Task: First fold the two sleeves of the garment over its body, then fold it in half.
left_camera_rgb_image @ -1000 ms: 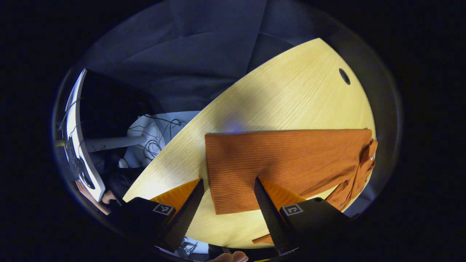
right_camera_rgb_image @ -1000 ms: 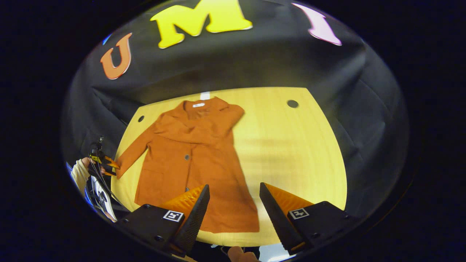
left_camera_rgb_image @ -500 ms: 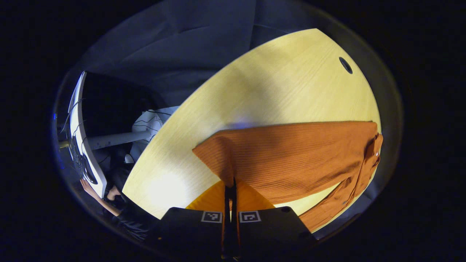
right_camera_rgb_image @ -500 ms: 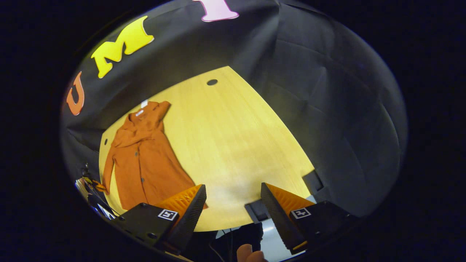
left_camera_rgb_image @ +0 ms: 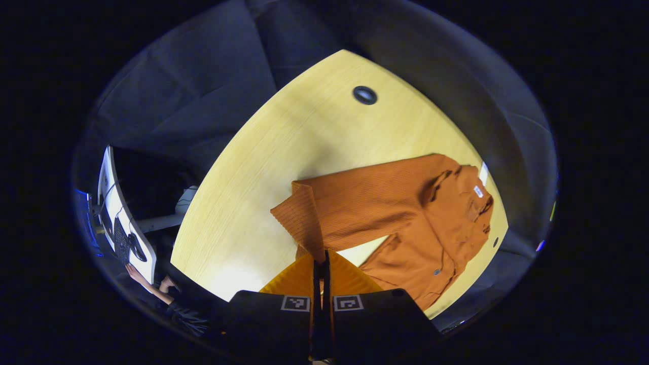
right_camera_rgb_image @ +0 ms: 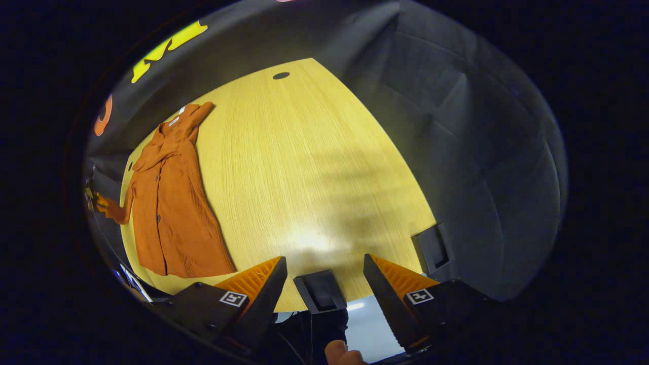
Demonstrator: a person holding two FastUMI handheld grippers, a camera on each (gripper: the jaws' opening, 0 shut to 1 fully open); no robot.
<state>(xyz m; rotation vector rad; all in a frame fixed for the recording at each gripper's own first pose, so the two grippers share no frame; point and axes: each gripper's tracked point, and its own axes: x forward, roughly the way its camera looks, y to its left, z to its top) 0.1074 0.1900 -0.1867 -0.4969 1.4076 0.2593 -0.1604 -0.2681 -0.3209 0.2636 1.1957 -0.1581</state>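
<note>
Two grippers work an orange ribbed-knit coat (left_camera_rgb_image: 446, 223) lying flat on the wooden table (left_camera_rgb_image: 284, 152). Left gripper (left_camera_rgb_image: 319, 263): fingers clenched on the cuff of the left sleeve (left_camera_rgb_image: 355, 203), which is lifted and partly turned back. Right gripper (right_camera_rgb_image: 324, 276): fingers spread, grasping nothing, hovering over the table edge well apart from the coat. The knit looks soft, limp and fairly light; it should drape and stretch rather than hold a crease. Judged best hold: cuff or hem corners, pinched through both layers.
</note>
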